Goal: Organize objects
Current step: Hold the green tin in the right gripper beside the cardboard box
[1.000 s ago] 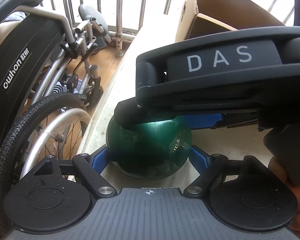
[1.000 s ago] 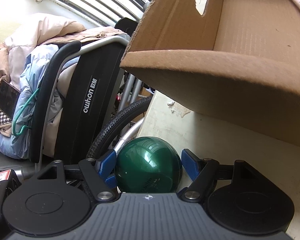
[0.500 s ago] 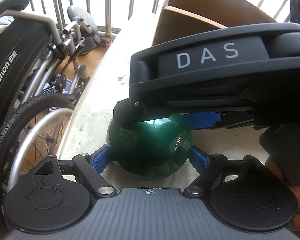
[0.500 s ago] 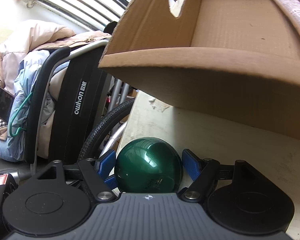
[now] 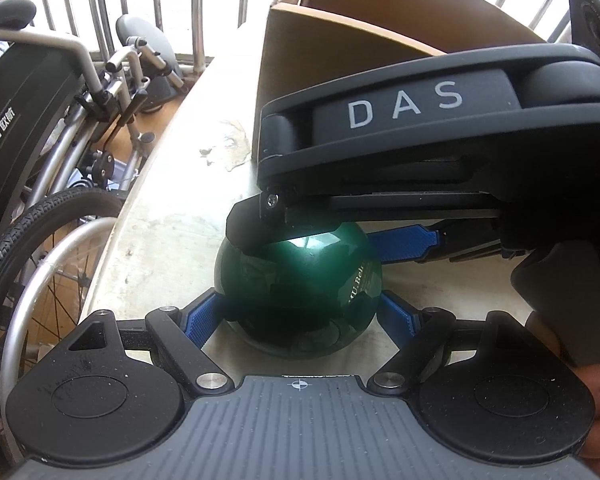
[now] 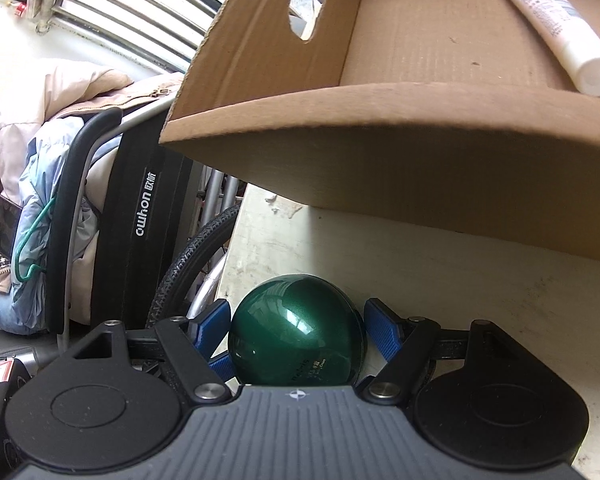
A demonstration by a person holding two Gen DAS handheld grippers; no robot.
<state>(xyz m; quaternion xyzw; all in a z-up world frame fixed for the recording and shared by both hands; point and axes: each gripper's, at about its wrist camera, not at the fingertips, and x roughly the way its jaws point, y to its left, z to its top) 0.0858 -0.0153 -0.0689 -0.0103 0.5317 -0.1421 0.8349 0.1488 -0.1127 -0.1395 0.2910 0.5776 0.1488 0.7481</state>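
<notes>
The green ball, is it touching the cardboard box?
Apart. The right wrist view shows the green ball near the camera, with a strip of bare pale tabletop between it and the cardboard box.

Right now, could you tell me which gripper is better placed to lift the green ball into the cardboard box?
Probably the right gripper: it faces the cardboard box opening directly, with the green ball between its jaws. The left gripper also brackets it, but its path is blocked.

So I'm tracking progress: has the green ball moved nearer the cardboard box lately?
Yes. In the right wrist view the green ball has moved toward the cardboard box, which now shows more of its inside.
</notes>
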